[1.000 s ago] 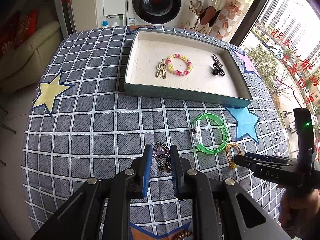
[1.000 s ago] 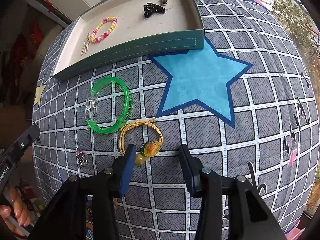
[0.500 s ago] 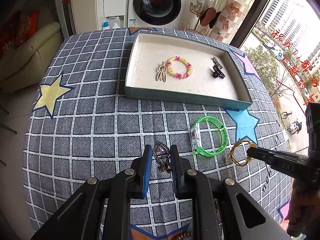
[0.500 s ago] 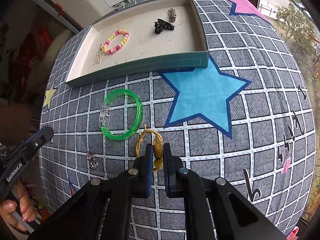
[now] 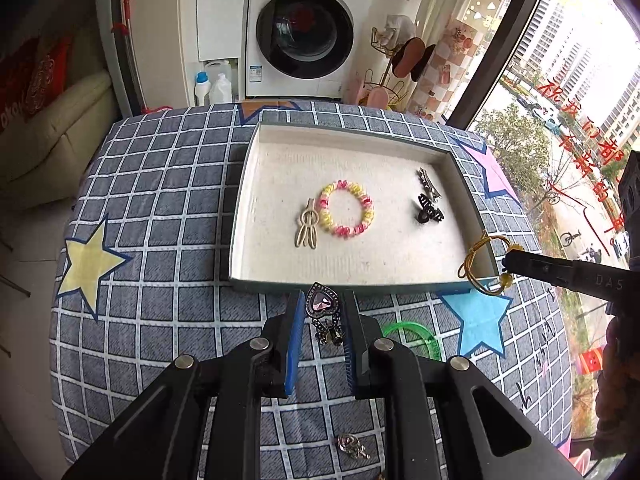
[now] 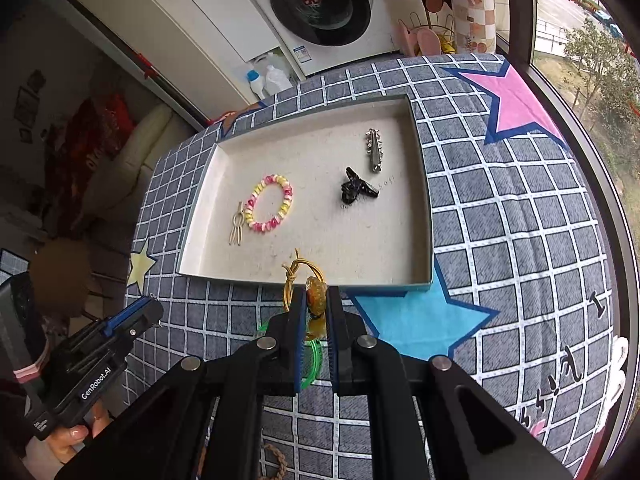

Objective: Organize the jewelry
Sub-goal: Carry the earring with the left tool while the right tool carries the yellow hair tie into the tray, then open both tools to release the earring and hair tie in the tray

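Since a second ago the right gripper [image 6: 313,308] clamped the hair tie [image 6: 298,276], and with the left gripper [image 5: 320,316] gripping its brooch [image 5: 322,306], both lifted toward the tray [image 5: 240,208] at 12 o'clock, ready to drop.

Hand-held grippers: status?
Left hand-held gripper shut on purple heart brooch. Right hand-held gripper shut on yellow elastic hair tie. Teal tray ahead, unobstructed.

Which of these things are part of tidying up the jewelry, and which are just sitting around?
Part of the job:
left claw gripping the heart pendant
right claw gripping the yellow hair tie
tray with the bead bracelet
green bangle, not yet in the tray

Just sitting around:
washing machine
bottles
star tablecloth
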Demonstrator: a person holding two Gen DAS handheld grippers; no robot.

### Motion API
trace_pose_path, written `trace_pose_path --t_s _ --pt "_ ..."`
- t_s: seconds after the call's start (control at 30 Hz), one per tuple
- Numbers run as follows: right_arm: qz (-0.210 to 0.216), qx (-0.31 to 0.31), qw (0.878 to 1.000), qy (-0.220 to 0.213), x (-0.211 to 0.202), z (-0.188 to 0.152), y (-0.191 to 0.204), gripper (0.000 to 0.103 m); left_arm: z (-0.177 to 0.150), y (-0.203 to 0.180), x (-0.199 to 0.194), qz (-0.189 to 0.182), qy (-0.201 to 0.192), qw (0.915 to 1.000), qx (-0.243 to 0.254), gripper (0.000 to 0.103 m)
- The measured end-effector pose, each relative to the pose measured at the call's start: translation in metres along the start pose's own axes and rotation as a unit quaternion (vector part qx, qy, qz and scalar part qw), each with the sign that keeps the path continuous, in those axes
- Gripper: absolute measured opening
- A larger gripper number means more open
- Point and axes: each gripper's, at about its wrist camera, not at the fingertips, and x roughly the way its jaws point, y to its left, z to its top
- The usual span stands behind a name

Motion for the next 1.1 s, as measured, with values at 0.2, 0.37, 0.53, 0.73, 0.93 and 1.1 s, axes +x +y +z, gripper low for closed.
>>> trace_pose_path --t_s 0.2,0.37,0.53,0.73,0.93,1.1 --pt "0.006 -0.004 1.0 0.009 0.03 0.031 0.0 0.01 0.028 -0.005 0.031 0.01 0.0 0.9999 0.006 0.031" --pt "0.004 0.009 0.999 0.032 0.058 0.043 -0.014 0.01 0.038 -0.007 0.062 0.028 0.016 0.9994 0.014 0.031" --pt "-0.007 0.018 0.998 0.055 0.084 0.05 -0.028 0.01 0.041 -0.012 0.09 0.047 0.036 0.9978 0.03 0.031" --pt "-0.029 0.016 0.997 0.064 0.102 0.057 -0.04 0.01 0.042 -0.011 0.114 0.067 0.053 0.9958 0.032 0.031" --pt "-0.055 0.003 0.996 0.064 0.108 0.064 -0.046 0.011 0.04 -0.012 0.126 0.088 0.057 0.9937 0.039 0.031" --pt "-0.067 -0.013 0.996 0.062 0.107 0.065 -0.043 0.011 0.043 -0.017 0.129 0.109 0.059 0.9908 0.055 0.048"
